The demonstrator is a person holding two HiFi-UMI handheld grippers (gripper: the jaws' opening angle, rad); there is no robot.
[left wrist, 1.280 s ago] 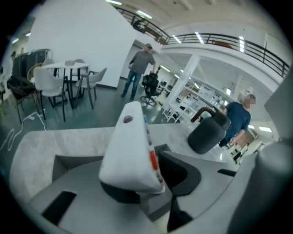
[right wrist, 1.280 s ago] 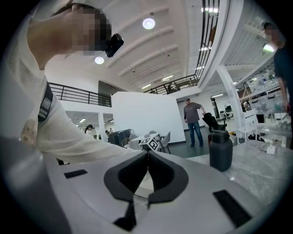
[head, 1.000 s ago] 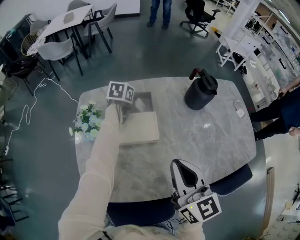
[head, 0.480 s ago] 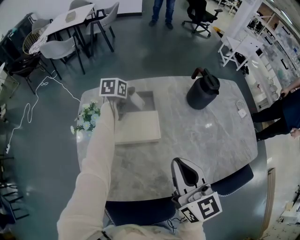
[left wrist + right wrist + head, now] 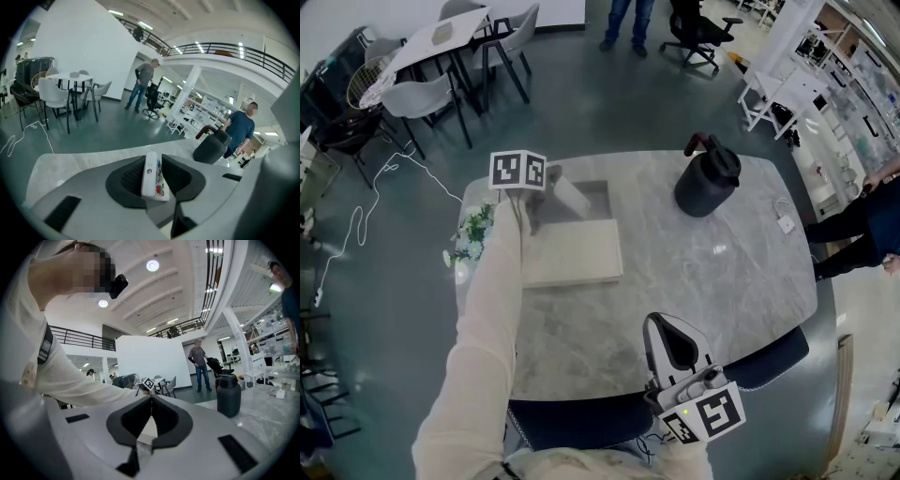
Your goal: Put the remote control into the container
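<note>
My left gripper (image 5: 549, 193) hovers over the back left of the grey marble table (image 5: 722, 272), by the open dark end of the container (image 5: 602, 190). Its jaws have just been closing, and they hold the white remote control (image 5: 570, 196) edge-on between the pads. In the left gripper view the remote control (image 5: 152, 177) stands upright in my left gripper (image 5: 154, 164), coloured buttons facing right. A beige lid (image 5: 577, 251) covers the container's near part. My right gripper (image 5: 675, 349) rests shut and empty at the table's near edge; in the right gripper view my right gripper (image 5: 151, 401) shows its tips meeting.
A dark jug (image 5: 706, 181) with a handle stands at the back right. White flowers (image 5: 472, 240) sit at the table's left edge. A small white device with a cable (image 5: 786, 223) lies at the far right. A person (image 5: 861, 223) stands beside that edge.
The left gripper has drawn left and upward from the container's open end, and the remote control now shows raised and tilted in its jaws. The right gripper has stayed put.
</note>
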